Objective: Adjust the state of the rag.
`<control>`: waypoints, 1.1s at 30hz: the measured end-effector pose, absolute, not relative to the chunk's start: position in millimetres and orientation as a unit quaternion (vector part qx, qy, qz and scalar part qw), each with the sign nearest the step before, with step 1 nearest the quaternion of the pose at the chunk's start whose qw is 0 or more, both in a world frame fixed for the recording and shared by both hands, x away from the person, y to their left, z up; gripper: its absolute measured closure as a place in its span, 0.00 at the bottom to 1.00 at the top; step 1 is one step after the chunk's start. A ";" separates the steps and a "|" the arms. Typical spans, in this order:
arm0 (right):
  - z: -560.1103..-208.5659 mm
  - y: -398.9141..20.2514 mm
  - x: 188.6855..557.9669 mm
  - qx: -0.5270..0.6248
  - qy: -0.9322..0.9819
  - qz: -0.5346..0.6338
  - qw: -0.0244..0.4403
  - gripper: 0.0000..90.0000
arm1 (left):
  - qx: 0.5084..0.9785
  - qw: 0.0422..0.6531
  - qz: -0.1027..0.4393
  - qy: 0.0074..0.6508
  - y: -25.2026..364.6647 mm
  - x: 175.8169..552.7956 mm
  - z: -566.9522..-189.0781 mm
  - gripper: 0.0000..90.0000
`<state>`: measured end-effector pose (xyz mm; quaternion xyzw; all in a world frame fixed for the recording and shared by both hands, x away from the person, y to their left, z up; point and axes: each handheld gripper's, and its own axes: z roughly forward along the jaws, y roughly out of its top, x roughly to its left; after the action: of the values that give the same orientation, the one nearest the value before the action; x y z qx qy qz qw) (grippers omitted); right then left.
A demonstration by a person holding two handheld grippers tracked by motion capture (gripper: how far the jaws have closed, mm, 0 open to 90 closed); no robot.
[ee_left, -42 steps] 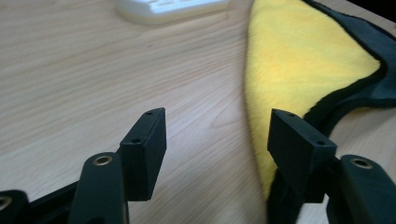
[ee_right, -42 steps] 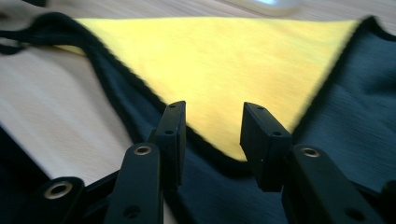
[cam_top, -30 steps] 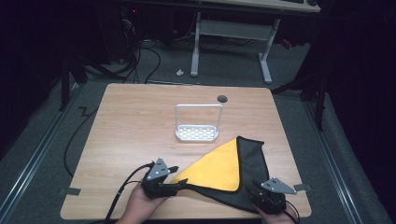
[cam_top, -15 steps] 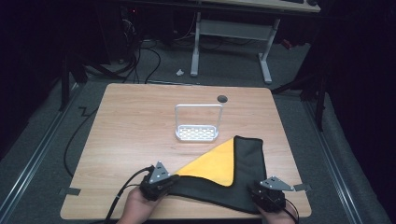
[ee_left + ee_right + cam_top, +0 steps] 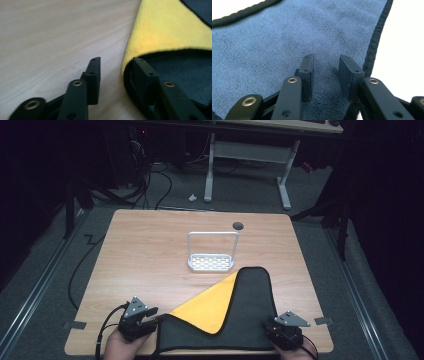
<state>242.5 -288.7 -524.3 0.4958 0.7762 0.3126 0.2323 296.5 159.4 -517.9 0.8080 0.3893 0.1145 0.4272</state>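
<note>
You are folding the dark, yellow-backed microfibre cloth (image 5: 245, 320) lying at the wooden desk's (image 5: 145, 255) near edge; your left claw (image 5: 113, 66) has just been opening beside its corner, nothing pinched, right claw (image 5: 325, 68) spread, resting on the fabric. Regrip low, keeping edges aligned.

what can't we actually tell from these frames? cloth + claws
- Right claw: in the right gripper view its jaws stand apart over the cloth; whether the pads pinch a fold is hidden under the jaws.
- Left claw: one jaw over the cloth's edge, one over the bare table; contact unclear, the near field is blurred.
- Cloth's near edge: in the high view, partly covered by the hands and cut off by the frame bottom.
- White rack: too small for detail.
</note>
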 end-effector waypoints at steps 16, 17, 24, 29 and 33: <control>-525.2 -289.7 243.9 0.501 0.772 0.320 0.224 0.73 | 0.881 0.413 0.068 0.219 21.7 271.0 -520.1 0.48; -525.3 -289.8 244.0 0.501 0.772 0.321 0.224 0.73 | 0.885 0.408 0.068 0.214 17.2 270.9 -521.7 0.48; -525.4 -290.4 244.3 0.498 0.774 0.322 0.223 0.73 | 0.879 0.413 0.081 0.226 17.5 273.1 -520.8 0.80; -525.3 -290.1 244.1 0.500 0.773 0.321 0.223 0.73 | 0.856 0.438 0.093 0.260 39.1 286.4 -511.1 0.95; -525.4 -289.9 243.9 0.501 0.772 0.321 0.223 0.73 | 0.824 0.462 0.107 0.310 72.1 309.2 -498.8 0.96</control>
<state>243.9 -289.9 -525.4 0.5009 0.7722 0.3208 0.2235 309.2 72.1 -498.8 0.8240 0.3099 0.1075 0.4619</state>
